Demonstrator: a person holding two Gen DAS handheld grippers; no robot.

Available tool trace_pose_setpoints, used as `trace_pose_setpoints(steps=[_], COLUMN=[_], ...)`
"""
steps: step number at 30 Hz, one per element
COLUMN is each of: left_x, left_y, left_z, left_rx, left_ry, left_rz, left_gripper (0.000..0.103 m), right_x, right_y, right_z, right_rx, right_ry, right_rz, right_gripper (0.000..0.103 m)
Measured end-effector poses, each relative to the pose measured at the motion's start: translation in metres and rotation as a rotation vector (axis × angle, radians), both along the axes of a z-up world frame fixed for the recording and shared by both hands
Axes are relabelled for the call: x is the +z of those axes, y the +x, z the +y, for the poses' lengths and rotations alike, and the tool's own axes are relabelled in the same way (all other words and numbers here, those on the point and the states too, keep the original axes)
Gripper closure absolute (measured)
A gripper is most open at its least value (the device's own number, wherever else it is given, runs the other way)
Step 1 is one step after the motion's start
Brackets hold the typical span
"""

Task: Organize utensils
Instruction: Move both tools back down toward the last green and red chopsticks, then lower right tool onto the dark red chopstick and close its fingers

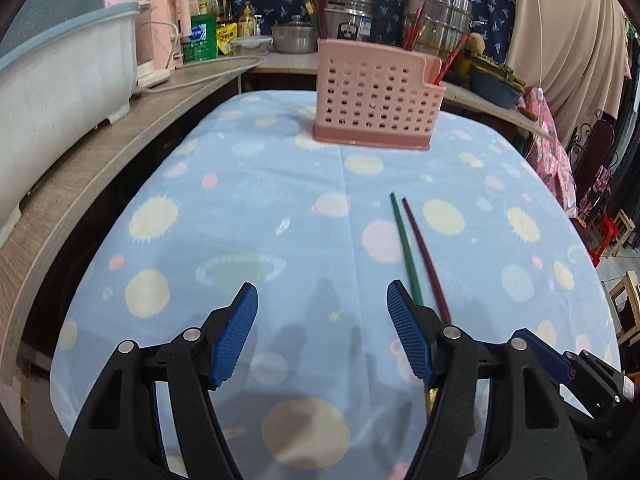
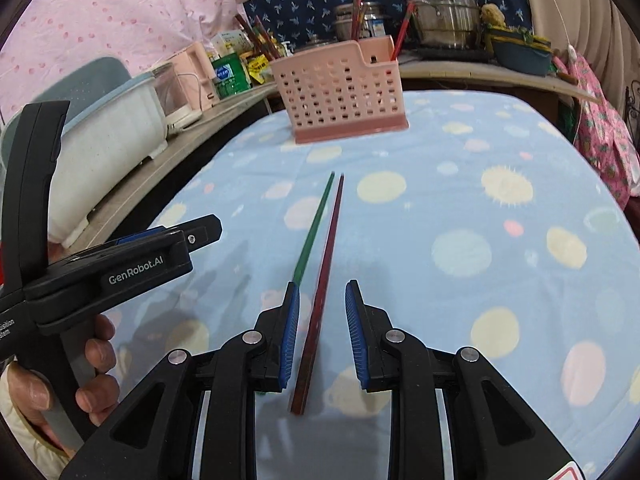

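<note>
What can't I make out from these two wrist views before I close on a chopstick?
- Green chopstick: near end hidden behind the right gripper's left finger in the right wrist view; behind the left gripper's right finger in the left wrist view.
- Dark red chopstick: near end blurred, so table contact unclear.
- Pink utensil basket: inside hidden by its walls, both views.

Left claw [image 1: 322,300] open; green chopstick [image 1: 406,250], maroon chopstick [image 1: 426,258] beside right finger; pink caddy [image 1: 376,94] beyond.
</note>
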State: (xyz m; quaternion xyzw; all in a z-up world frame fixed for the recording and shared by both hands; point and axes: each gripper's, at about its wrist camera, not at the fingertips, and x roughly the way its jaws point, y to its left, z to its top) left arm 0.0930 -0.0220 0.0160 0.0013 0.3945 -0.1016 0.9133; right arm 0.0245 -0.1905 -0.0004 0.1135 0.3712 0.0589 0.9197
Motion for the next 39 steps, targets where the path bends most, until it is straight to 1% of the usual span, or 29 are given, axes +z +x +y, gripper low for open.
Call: trace_pose_setpoints(steps=[6, 17, 21, 26, 28, 29, 32, 39], left_x=[-0.010, -0.017, -0.020, -0.022, -0.023, -0.023, -0.024, -0.027], left_y=[-0.008, -0.011, -0.013, -0.015, -0.016, -0.017, -0.019, -0.024], left_z=[0.001, -0.001, -0.001, 0.000, 0.000, 0.001, 0.000, -0.011], left_rx=[0.001, -0.006, -0.008, -0.012, -0.014, -0.015, -0.021, -0.056], left_ry=[0.002, -0.001, 0.002, 0.002, 0.001, -0.002, -0.005, -0.004], left_rz=[0.026, 0.053, 0.064, 0.073, 0.075, 0.077, 0.077, 0.093], left_gripper=[0.039, 0.039, 0.039, 0.039, 0.038, 0.036, 0.034, 0.033], right_x=[-0.015, -0.028, -0.028, -0.029, -0.029, -0.029, -0.029, -0.030], right_y=[-0.009, -0.010, -0.010, -0.011, -0.011, -0.012, -0.013, -0.021], right_z=[0.006, 0.014, 0.018, 0.022, 0.024, 0.025, 0.025, 0.012], right_rx=[0.005, 0.018, 0.024, 0.026, 0.023, 0.022, 0.012, -0.036], right_ry=[0.001, -0.001, -0.024, -0.066, -0.089, -0.104, -0.138, -0.150], right_rz=[0.033, 0.062, 0.055, 0.048, 0.044, 0.042, 0.038, 0.029], right_gripper=[0.079, 0.079, 0.079, 0.083, 0.087, 0.088, 0.095, 0.097])
